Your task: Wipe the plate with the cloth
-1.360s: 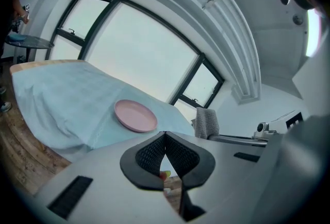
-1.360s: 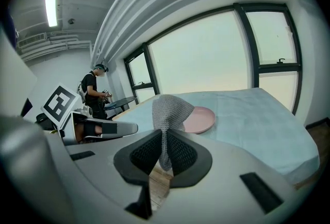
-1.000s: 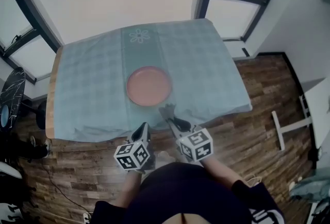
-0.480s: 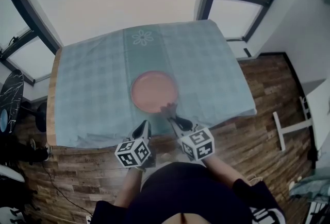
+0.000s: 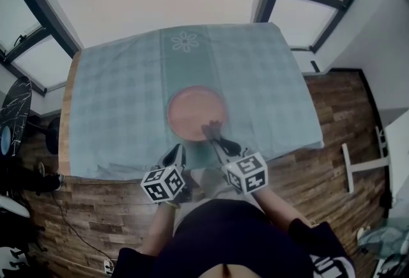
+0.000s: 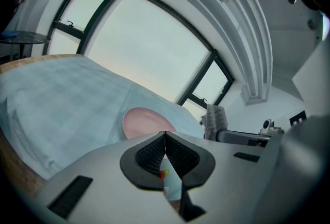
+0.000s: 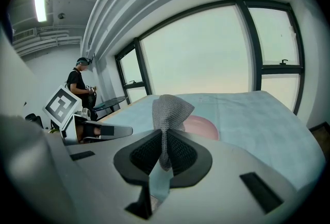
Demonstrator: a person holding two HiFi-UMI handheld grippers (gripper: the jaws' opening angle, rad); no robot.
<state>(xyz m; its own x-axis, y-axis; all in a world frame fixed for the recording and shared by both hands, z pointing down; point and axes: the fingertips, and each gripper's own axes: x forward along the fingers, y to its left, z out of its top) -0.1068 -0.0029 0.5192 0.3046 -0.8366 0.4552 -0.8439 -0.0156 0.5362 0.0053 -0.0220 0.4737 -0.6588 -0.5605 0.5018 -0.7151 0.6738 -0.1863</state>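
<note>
Head view shows a pink plate [image 5: 197,112] lying near the middle of the desk [image 5: 115,98], which is draped in a pale checked tablecloth [image 5: 268,91]. Both grippers are held at the near edge. The right gripper [image 5: 215,140] points at the plate's near rim. In the right gripper view its fingers [image 7: 144,153] pinch a grey cloth [image 7: 170,112], and a tuft stands up beyond the tips. Whether the cloth touches the plate yet cannot be told. The left gripper [image 5: 177,155] sits just short of the plate, and in the left gripper view its fingers [image 6: 150,155] are pressed together with nothing between them.

Nothing steadies the plate, so a firm wiping stroke would likely push it across the tablecloth or bunch the fabric under it. The cloth is held only by a narrow fold, and drag against the plate could pull it free. If the tuft folds back, the hard fingertips could scrape the plate instead of wiping it.
</note>
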